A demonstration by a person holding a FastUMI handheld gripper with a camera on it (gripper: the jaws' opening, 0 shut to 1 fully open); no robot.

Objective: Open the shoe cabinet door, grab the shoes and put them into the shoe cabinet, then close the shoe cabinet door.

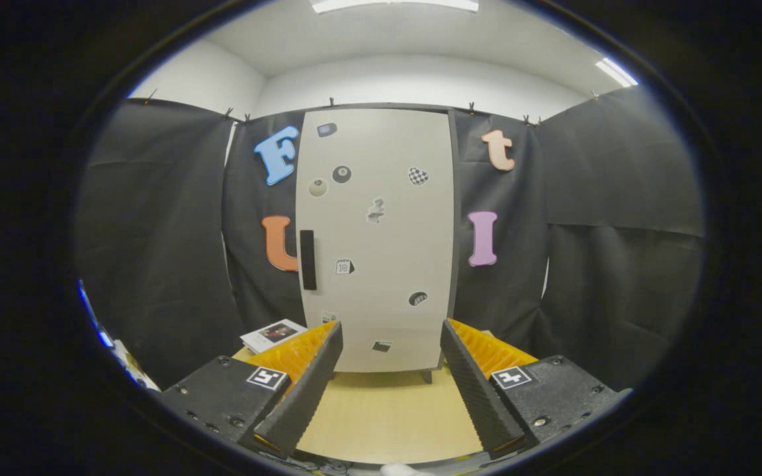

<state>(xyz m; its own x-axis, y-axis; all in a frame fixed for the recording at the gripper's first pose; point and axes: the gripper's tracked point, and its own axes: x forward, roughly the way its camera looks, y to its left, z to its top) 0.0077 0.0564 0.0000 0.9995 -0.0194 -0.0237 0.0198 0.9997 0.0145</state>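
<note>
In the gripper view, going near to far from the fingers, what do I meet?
Open gripper, nothing between its fingers → bare wooden floor → closed shoe cabinet door with its dark handle → black cloth wall behind.

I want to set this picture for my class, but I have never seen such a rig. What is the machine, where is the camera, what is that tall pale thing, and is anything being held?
There is no robot arm here. A person carries a hand-held gripper with two fingers, and the camera rides on it, looking forward along those fingers, which show at the bottom of the round image. The fingers stand apart with nothing between them, so nothing is held.

Beyond the fingers stands the cabinet, a tall pale box on short legs. Its door is closed and dotted with small stickers. The dark upright bar near the door's left edge is the handle.

The cabinet stands on a light wooden floor. To the left of the fingers lies a booklet. Black cloth forms the booth's walls.
</note>
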